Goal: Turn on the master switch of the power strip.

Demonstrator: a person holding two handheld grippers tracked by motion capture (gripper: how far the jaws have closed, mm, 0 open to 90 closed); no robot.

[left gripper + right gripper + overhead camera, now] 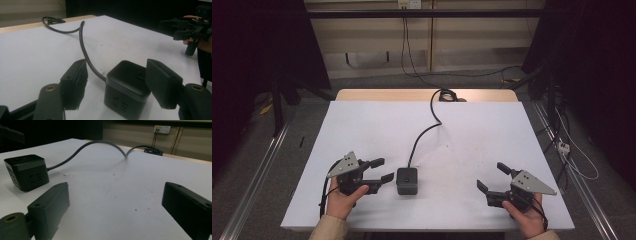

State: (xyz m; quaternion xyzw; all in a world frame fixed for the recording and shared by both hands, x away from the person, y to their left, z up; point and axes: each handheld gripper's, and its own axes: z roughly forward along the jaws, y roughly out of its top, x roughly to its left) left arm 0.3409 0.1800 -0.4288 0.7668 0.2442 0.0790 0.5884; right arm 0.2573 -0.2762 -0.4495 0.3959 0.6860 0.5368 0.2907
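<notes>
A black cube power socket (407, 180) sits on the white table top (362, 125), toward the near edge. Its black cable (422, 135) runs from its back to the table's far edge. My left gripper (386, 169) stands open just left of the cube, jaws pointing at it. In the left gripper view the cube (127, 87) lies just beyond the two spread jaws, with no pad pressing on it. My right gripper (489, 175) is open to the cube's right, well apart from it, nothing between its jaws. The right gripper view has the cube (26, 171) at far left.
The cable (100, 143) arches above the table, then coils at the far edge. A wall outlet (162, 129) with plugs sits on the back wall. Bare wood of the table (422, 95) is exposed beyond the white sheet. Metal rails (257, 175) run on the floor at both sides.
</notes>
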